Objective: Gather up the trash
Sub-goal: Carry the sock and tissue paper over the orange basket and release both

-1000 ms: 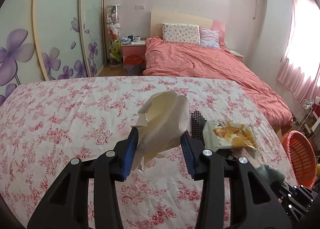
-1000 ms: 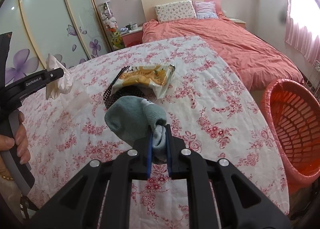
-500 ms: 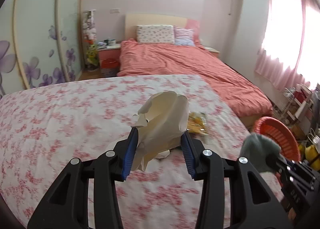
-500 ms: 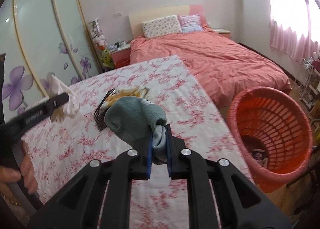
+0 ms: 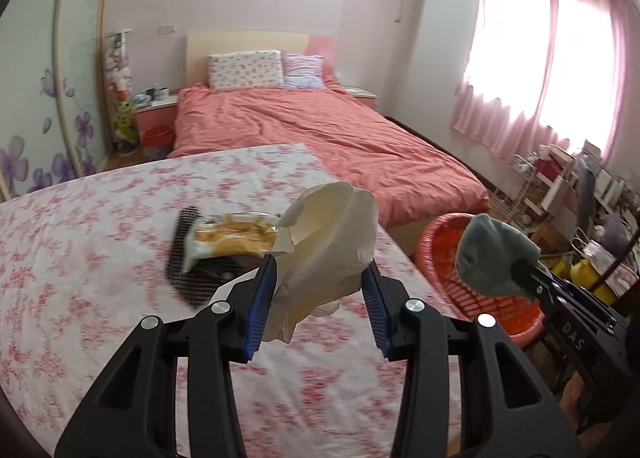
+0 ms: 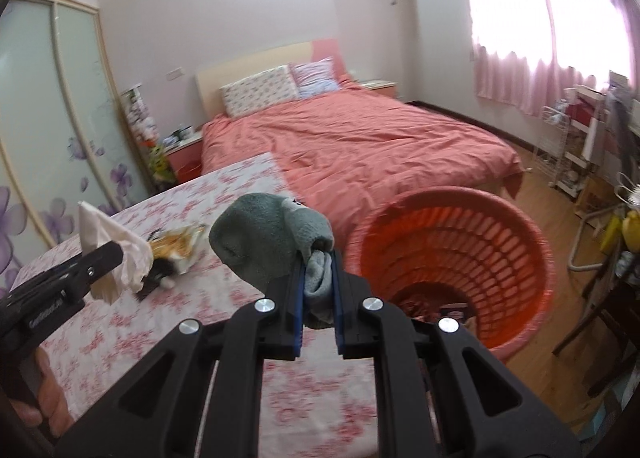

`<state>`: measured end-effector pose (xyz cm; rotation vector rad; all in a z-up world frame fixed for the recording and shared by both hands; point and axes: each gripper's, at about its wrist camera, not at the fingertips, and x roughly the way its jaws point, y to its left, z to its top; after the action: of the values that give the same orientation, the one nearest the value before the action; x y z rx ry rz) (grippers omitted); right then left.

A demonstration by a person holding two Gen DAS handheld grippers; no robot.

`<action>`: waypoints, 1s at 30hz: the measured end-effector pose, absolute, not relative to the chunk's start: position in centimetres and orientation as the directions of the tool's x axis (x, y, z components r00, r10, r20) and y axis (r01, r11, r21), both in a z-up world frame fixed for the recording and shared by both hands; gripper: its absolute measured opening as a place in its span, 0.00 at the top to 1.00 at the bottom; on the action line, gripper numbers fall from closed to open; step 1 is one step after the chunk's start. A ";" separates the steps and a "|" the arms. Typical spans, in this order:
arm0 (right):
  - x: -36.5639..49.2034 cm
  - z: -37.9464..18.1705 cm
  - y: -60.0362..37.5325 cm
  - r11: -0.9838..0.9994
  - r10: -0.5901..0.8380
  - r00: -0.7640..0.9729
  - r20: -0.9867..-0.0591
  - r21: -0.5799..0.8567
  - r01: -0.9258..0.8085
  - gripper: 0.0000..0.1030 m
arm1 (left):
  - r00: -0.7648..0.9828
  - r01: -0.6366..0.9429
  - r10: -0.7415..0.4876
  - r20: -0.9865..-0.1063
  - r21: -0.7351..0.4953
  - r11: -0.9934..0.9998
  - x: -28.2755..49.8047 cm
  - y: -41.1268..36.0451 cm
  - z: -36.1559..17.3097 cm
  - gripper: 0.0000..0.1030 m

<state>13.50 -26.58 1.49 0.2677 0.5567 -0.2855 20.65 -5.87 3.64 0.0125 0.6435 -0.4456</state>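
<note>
Cream crumpled paper (image 5: 332,242) sits clamped in the left tongs (image 5: 318,308) above the floral bench (image 5: 80,258); ahead-left of them lies a snack wrapper (image 5: 228,238), to their right the orange basket (image 5: 440,242).

From the right wrist, the right tongs (image 6: 318,300) pinch a grey sock (image 6: 272,242), the basket (image 6: 520,242) just ahead-right. Judged: carrying step; next, hold each load over the rim and release.

Crumpled tissue (image 5: 332,246) in left gripper (image 5: 318,298)
</note>
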 end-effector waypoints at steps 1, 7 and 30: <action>13.2 1.5 -27.2 0.920 -0.213 0.809 -0.547 0.167 0.355 0.88 | 0.704 0.416 -0.407 -0.582 -0.126 0.900 20.5 -6.4 3.6 0.58; 11.7 1.0 -30.7 0.881 -0.289 0.794 -0.535 0.177 0.439 0.88 | 0.671 0.472 -0.455 -0.585 -0.135 0.871 19.8 -9.6 3.0 0.58; 10.2 -3.2 -39.7 0.780 -0.361 0.742 -0.564 0.254 0.572 0.88 | 0.533 0.616 -0.576 -0.620 -0.182 0.766 18.5 -20.7 0.4 0.58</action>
<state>10.20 -39.69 -3.21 0.4340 0.5172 -0.5296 18.53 -20.74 0.39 0.0616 0.7162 -0.7108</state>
